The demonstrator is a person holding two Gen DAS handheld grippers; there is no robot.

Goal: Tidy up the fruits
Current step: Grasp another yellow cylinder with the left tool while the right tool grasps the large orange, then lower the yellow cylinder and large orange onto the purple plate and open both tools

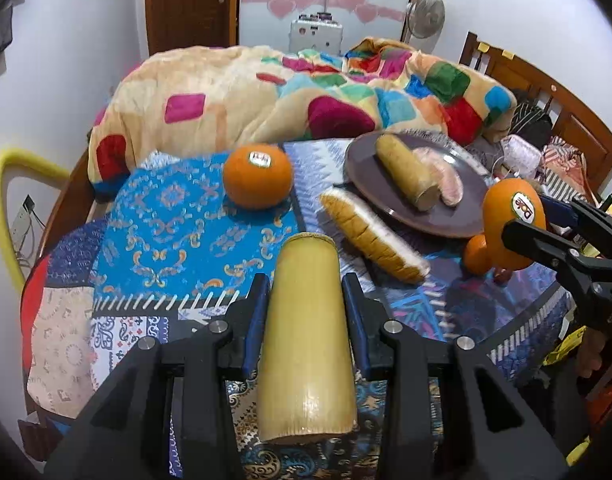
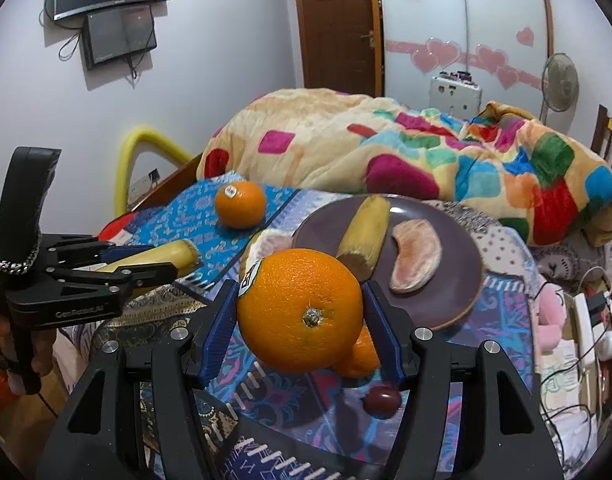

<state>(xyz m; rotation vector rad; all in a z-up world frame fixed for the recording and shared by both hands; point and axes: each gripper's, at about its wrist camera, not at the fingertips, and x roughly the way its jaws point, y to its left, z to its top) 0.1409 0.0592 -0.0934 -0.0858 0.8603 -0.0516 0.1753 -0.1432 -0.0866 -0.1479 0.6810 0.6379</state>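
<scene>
A yellow banana piece (image 1: 308,340) is pinched between the left gripper's (image 1: 306,300) fingers above the patterned bedspread (image 1: 178,216). The right gripper (image 2: 302,312) has its fingers clamped on a big orange (image 2: 300,312), near the brown plate (image 2: 454,280) holding another banana piece (image 2: 364,236) and a pomelo wedge (image 2: 416,256).

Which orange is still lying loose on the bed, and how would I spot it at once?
Start from the rumpled patchwork blanket at the far end of the bed. Just in front of it, on the bright blue patterned cloth left of the brown plate, sits the orange. Unlike the bigger orange gripped in the right claw, it rests free on the cloth, sticker up.
</scene>
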